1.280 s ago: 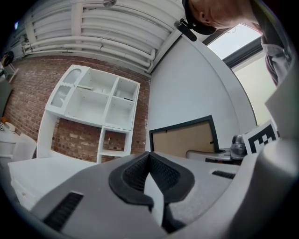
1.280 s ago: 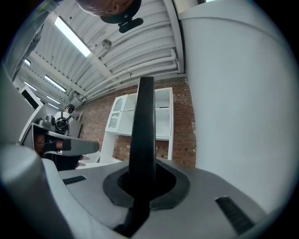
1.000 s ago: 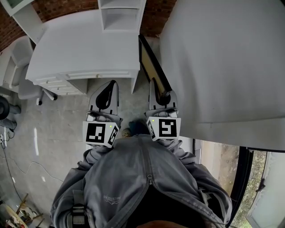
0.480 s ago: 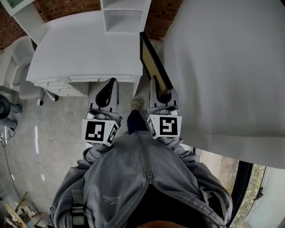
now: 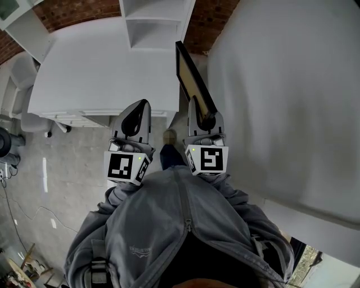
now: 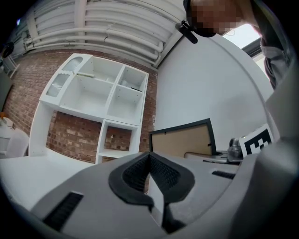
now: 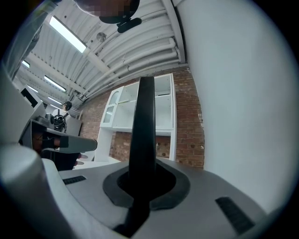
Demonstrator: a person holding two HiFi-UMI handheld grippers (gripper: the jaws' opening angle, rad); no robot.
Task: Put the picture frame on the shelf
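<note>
right gripper: lower middle of the head view, just right of centre; its jaws are clamped on one edge of the picture frame, and in the right gripper view that dark edge fills the gap between the pads
picture frame: black rim with a tan panel; it stands on edge in the air and runs from the right gripper's tips up toward the top centre of the head view, between the desk and the white wall; in the left gripper view it sits right of centre, to the right of the shelf with a strip of brick showing between them
left gripper: lower middle of the head view, left of the right gripper and apart from it; its jaws are pressed together with nothing between them
shelf: white unit of open compartments at the top centre of the head view, standing at the back of the desk against the brick wall
desk: white, fills the upper left, with drawer fronts along its near edge
white wall: fills the right half of the head view
marker cubes: one on each gripper, black and white squares facing up
person: grey zipped jacket across the bottom, a shoe on the grey floor between the two grippers
office chair: pale, at the left edge beside the desk
</note>
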